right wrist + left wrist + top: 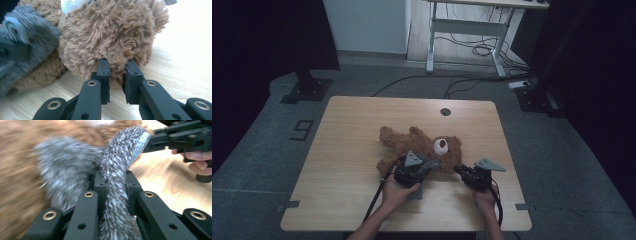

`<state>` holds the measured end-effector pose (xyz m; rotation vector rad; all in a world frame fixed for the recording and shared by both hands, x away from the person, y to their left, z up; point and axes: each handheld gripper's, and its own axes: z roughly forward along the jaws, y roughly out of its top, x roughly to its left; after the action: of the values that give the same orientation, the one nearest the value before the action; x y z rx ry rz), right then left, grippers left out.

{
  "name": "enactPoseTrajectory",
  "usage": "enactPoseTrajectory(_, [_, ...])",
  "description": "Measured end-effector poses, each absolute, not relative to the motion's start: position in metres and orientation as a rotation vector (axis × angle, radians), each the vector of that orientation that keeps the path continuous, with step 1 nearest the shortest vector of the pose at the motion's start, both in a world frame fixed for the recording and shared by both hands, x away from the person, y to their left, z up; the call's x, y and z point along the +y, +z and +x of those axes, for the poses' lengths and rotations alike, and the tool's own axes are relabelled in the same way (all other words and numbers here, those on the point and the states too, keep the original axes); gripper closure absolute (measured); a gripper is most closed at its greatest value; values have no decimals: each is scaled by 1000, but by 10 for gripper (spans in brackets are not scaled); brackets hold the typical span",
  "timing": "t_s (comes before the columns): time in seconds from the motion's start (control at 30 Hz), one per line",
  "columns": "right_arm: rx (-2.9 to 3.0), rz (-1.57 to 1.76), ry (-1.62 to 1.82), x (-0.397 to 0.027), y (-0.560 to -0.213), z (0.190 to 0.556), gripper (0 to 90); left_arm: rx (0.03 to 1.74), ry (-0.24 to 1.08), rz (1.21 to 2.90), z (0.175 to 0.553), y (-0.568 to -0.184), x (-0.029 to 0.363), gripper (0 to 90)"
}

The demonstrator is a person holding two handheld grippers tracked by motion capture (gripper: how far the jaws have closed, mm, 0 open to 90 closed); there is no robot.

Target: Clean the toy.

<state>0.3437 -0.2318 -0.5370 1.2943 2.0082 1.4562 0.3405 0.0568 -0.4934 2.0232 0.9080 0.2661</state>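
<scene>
Teddy bear lies on the bench, its head just ahead of my right tool, which pinches its fur. My left tool clamps the grey cloth over its body. I judge I'm mid-dressing; next, draw the cloth across.
</scene>
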Motion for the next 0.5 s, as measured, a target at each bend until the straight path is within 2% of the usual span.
enactPoseTrajectory(0.5, [2013,1276,1452,-231,-538,342,770,1050,322,1881,335,-487,164,759])
